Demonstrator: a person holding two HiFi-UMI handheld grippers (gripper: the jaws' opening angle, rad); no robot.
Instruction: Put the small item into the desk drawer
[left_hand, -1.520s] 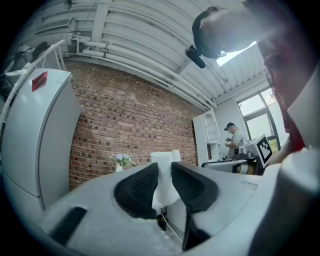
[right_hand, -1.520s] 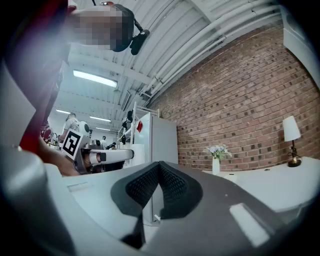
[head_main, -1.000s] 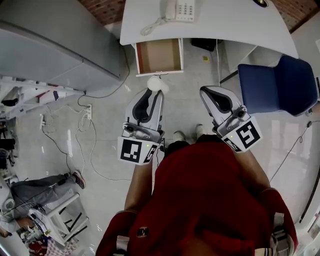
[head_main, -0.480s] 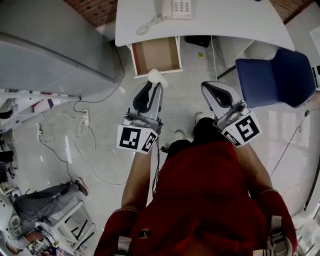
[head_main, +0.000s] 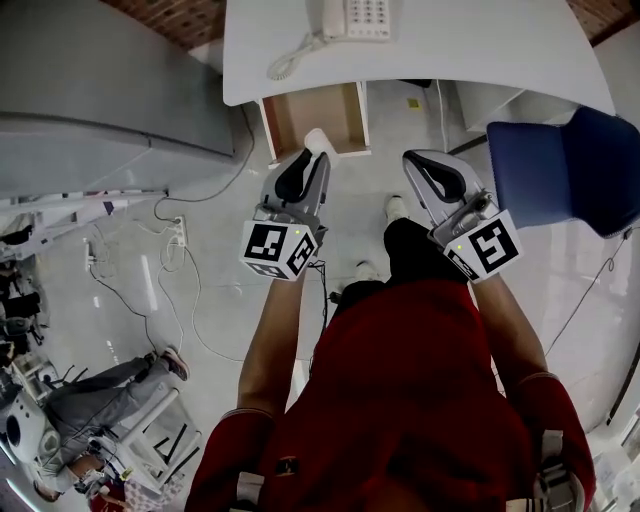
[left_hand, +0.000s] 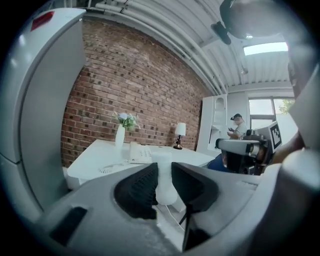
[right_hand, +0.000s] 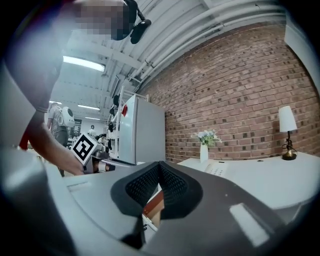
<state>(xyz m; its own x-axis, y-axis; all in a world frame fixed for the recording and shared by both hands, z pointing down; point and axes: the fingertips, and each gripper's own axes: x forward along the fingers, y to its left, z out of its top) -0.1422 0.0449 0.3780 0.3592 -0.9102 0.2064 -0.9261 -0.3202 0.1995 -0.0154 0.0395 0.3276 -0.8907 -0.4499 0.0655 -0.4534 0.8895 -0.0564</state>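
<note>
Head view: your left gripper (head_main: 312, 158) holds the white item (head_main: 319, 143) at the front edge of the open drawer (head_main: 312, 115), which lies at its 12 o'clock under the worktop (head_main: 480, 50). Your right gripper (head_main: 412, 160) is at its 3 o'clock.

Left gripper view: the jaws are clamped on the item (left_hand: 163, 167).

Right gripper view: the jaws are together.

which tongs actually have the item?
The left tongs: their jaws clamp a small white item. The right tongs are shut with nothing between them.
</note>
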